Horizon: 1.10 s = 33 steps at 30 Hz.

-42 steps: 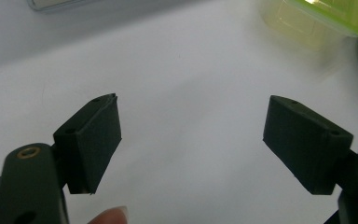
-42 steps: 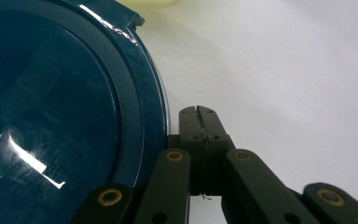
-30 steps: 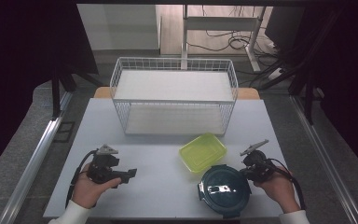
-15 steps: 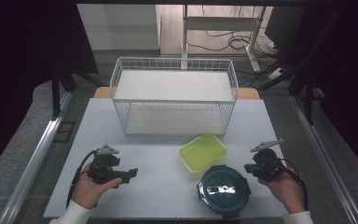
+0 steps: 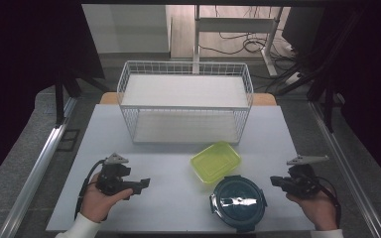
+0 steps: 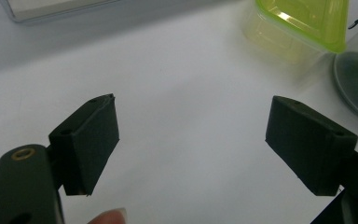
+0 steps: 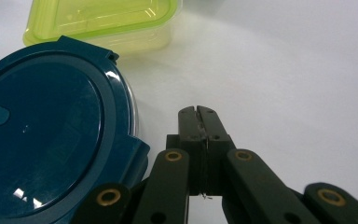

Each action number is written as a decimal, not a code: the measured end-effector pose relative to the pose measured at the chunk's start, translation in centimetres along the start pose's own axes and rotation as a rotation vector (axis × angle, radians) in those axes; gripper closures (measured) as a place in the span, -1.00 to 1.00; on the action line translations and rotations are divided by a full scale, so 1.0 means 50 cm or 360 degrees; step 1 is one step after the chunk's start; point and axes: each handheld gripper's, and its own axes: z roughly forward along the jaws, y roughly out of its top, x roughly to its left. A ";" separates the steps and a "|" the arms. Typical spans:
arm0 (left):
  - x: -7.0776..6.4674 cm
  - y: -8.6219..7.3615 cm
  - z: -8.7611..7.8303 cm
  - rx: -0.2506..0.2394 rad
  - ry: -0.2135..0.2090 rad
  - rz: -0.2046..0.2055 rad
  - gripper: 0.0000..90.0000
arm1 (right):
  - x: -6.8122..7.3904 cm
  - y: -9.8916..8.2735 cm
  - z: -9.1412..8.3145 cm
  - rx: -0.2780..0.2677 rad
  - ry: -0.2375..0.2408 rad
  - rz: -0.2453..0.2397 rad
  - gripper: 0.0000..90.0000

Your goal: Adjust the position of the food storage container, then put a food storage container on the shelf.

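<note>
Resting low, right tool (image 5: 277, 180) beside blue container (image 5: 238, 201).

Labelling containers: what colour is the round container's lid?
Dark blue lid on the round container; clearest in the right gripper view.

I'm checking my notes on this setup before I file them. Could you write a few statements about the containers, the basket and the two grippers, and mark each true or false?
1. The right gripper has its jaws closed together with nothing between them. True.
2. The left gripper is clamped on the green container. False: its jaws stand wide apart over bare table.
3. The round blue-lidded container sits inside the wire basket. False: it stands on the table, in front of the basket.
4. The green container lies between the basket and the round blue-lidded container. True.
</note>
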 end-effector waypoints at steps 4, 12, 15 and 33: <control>0.001 0.000 0.000 0.0002 -0.0004 -0.0001 -0.62 | -0.001 -0.001 0.000 -0.0025 0.0017 0.0000 0.50; -0.008 0.001 -0.004 -0.0024 -0.0027 -0.0037 -0.68 | -0.007 -0.002 -0.011 -0.0164 0.0121 0.0133 -0.49; -0.018 0.005 -0.005 -0.0043 -0.0051 -0.0051 -0.72 | -0.010 -0.007 -0.015 -0.0176 0.0183 0.0162 -0.57; -0.155 0.008 0.065 0.0047 -0.0300 -0.0023 -0.77 | -0.001 -0.056 -0.011 -0.0163 0.0339 0.0246 -0.60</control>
